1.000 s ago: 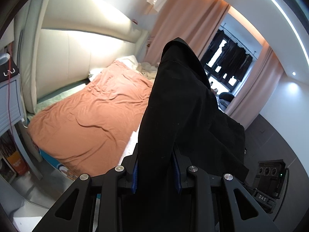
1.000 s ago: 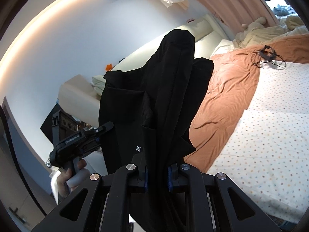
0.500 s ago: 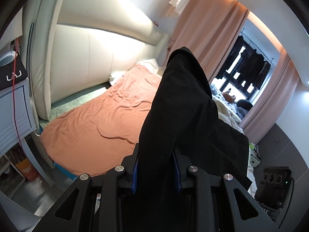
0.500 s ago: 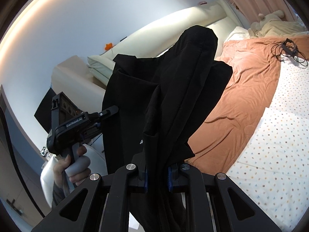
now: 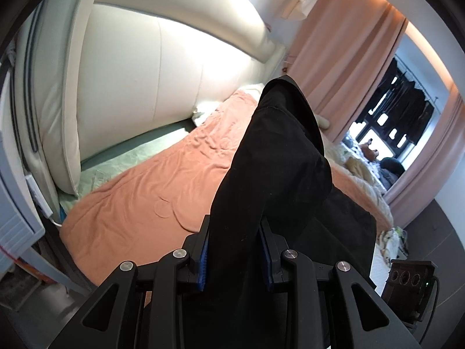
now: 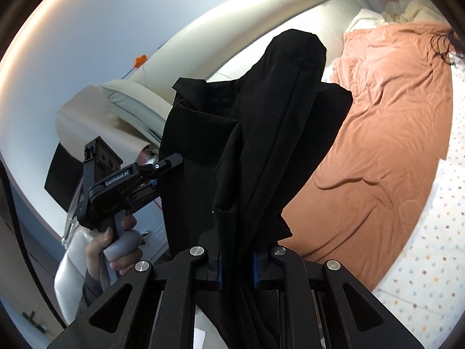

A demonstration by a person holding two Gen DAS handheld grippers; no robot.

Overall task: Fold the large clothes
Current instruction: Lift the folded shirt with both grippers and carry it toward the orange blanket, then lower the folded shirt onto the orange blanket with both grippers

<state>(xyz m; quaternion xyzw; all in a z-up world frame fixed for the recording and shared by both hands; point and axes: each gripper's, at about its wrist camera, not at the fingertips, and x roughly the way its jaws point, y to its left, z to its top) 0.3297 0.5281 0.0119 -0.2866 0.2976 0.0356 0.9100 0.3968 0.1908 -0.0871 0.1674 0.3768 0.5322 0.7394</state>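
A large black garment (image 5: 276,168) hangs in the air between both grippers, above the bed. My left gripper (image 5: 235,253) is shut on a thick bunch of it, and the cloth drapes forward over the fingers. My right gripper (image 6: 235,264) is shut on another bunch of the same black garment (image 6: 261,133). In the right wrist view the left gripper (image 6: 171,161) shows at the left, held in a hand (image 6: 116,247), its tips against the garment's edge. The orange blanket (image 5: 151,192) on the bed lies below and ahead.
A cream padded headboard (image 5: 145,81) stands behind the bed. A dotted white sheet (image 6: 430,261) covers the bed's right part. Pink curtains (image 5: 343,67) and a window with dark hanging clothes (image 5: 407,101) are at the right. A grey cabinet (image 5: 11,212) stands at the left.
Both grippers have moved forward and down toward the bed with the garment still gripped. The headboard and orange blanket look closer and larger.
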